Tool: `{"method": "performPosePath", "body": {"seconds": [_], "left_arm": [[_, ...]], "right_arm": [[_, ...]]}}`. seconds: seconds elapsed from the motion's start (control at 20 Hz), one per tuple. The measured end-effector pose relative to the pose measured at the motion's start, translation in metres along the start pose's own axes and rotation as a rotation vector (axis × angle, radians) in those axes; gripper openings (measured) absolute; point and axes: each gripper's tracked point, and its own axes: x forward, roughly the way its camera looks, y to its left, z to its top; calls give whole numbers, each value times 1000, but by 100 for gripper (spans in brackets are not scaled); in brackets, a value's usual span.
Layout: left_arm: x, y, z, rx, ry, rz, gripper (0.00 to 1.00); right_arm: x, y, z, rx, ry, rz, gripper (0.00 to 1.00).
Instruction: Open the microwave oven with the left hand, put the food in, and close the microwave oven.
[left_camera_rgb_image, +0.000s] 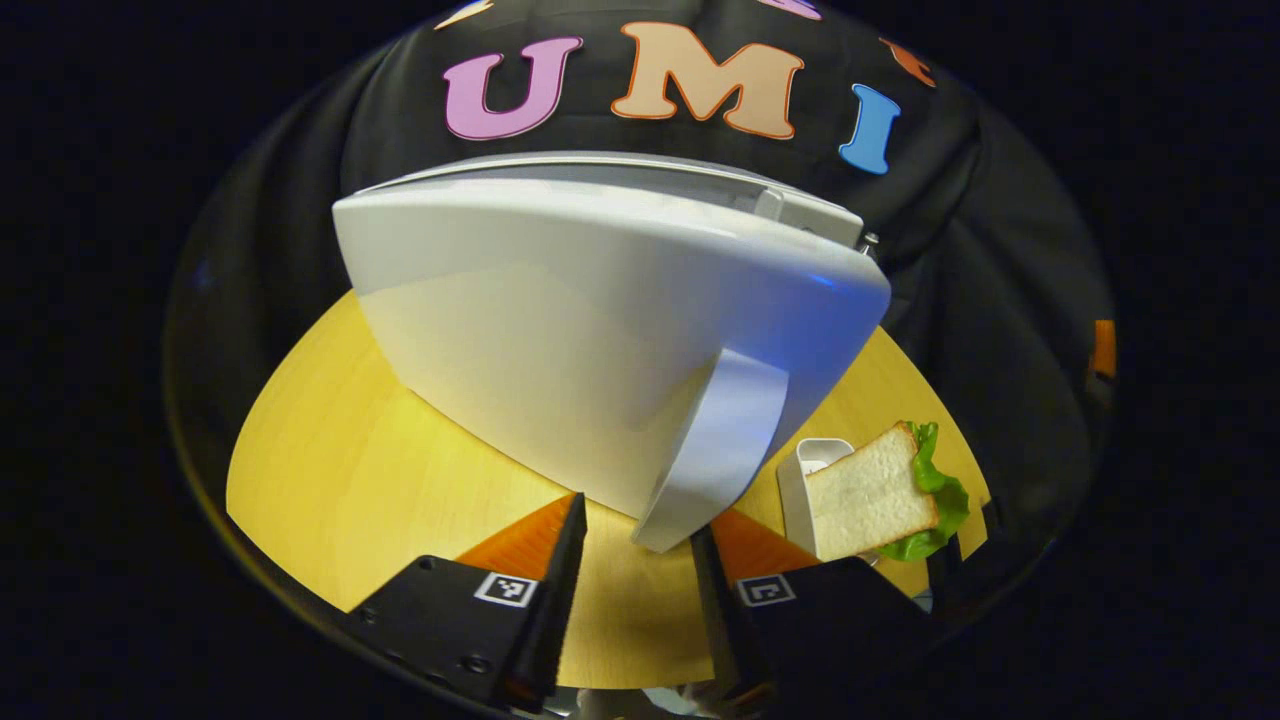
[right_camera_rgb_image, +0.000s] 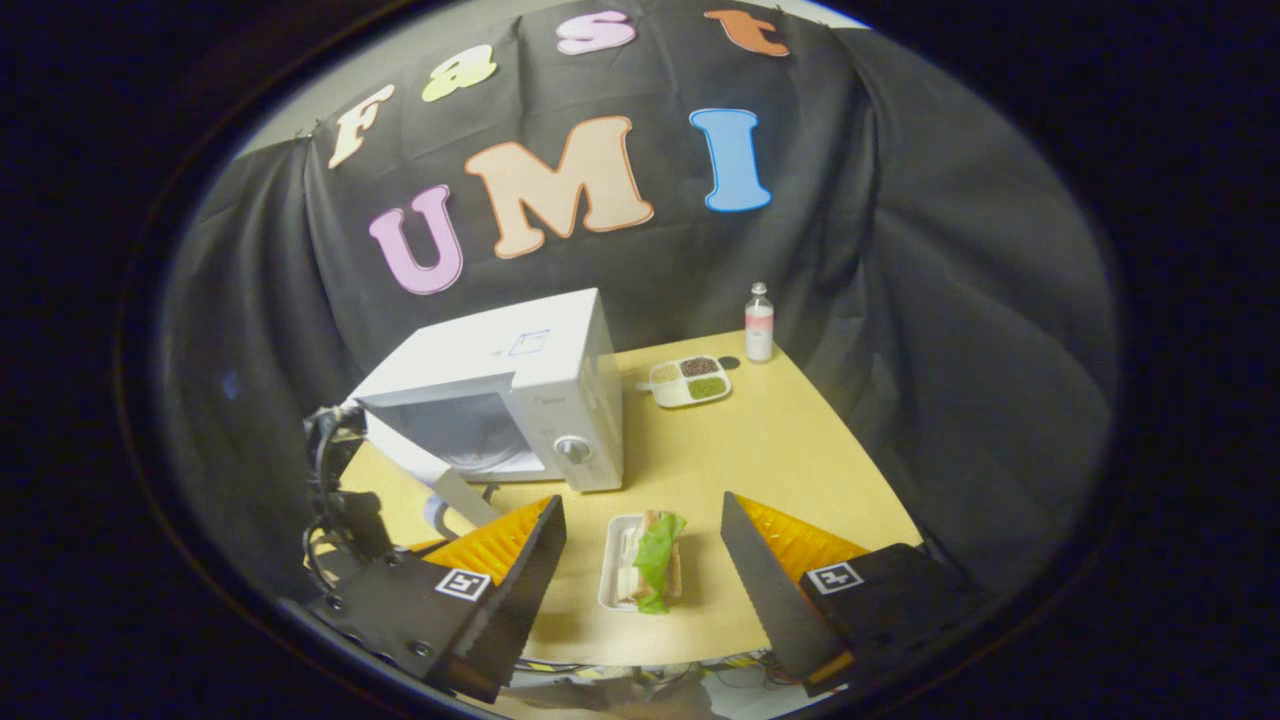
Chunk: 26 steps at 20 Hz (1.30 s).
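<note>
Left claw (left_camera_rgb_image: 635, 545) wide open astride microwave door handle (left_camera_rgb_image: 715, 450), right claw (right_camera_rgb_image: 640, 560) open above sandwich (right_camera_rgb_image: 655, 560).

Bottle (right_camera_rgb_image: 759, 322) near compartment tray (right_camera_rgb_image: 688, 381) on table (right_camera_rgb_image: 790, 450)

a yellow table (right_camera_rgb_image: 780, 450) bears a microwave (right_camera_rgb_image: 520, 390), sandwich tray (right_camera_rgb_image: 612, 570), compartment dish (right_camera_rgb_image: 688, 382) and bottle (right_camera_rgb_image: 759, 322)

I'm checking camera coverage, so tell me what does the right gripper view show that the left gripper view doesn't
Right gripper view alone: a bottle, a divided dish of grains, and the microwave's dial. Left gripper view alone: a close look at the door handle, just ahead of the open left gripper. Shared: the microwave, its door swung open, the sandwich in its white tray, and the wooden table.
</note>
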Motion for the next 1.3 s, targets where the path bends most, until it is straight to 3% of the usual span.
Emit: {"method": "performPosePath", "body": {"seconds": [0.05, 0.2, 0.25, 0.35, 0.45, 0.5, 0.55, 0.6, 0.7, 0.75, 0.8, 0.85, 1.1, 1.2, 1.25, 1.3], "left_arm": [[-7, 7, -1, -6, -3, 6, 69], [-28, 31, -9, -26, -1, 44, 83], [-35, 40, -13, -39, 0, 60, 94], [-51, 54, -21, -76, 2, 93, 99], [-65, 71, -26, -111, -3, 141, 99], [-74, 79, -31, -133, -4, 167, 99], [-80, 85, -33, -161, -9, 192, 99], [-87, 93, -37, -185, -12, 215, 98], [-102, 112, -45, -208, -24, 268, 98], [-109, 124, -48, -206, -30, 299, 99], [-116, 136, -52, -200, -34, 337, 99], [-125, 147, -56, -201, -42, 357, 99], [-142, 172, -71, -398, -49, 393, 99], [-152, 188, -75, -416, -53, 456, 100], [-160, 199, -76, -403, -58, 511, 100], [-169, 211, -77, -392, -63, 556, 100]], "right_arm": [[2, 2, -2, -1, 8, 9, 98], [8, 8, -9, -12, 22, 35, 99], [10, 9, -11, -18, 28, 41, 98], [17, 12, -19, -24, 53, 54, 99], [22, 11, -30, -14, 92, 70, 99], [25, 10, -35, -7, 111, 73, 92], [29, 9, -41, -4, 135, 79, 92], [33, 6, -48, -3, 158, 80, 99], [40, 2, -62, -2, 210, 83, 99], [42, 0, -69, -3, 235, 85, 92], [46, -2, -76, -8, 258, 86, 92], [49, -6, -81, -13, 279, 85, 99], [64, -17, -111, -9, 379, 82, 99], [68, -19, -121, -8, 411, 85, 99], [69, -20, -124, -10, 424, 90, 92], [72, -19, -128, -11, 434, 95, 93]]}}
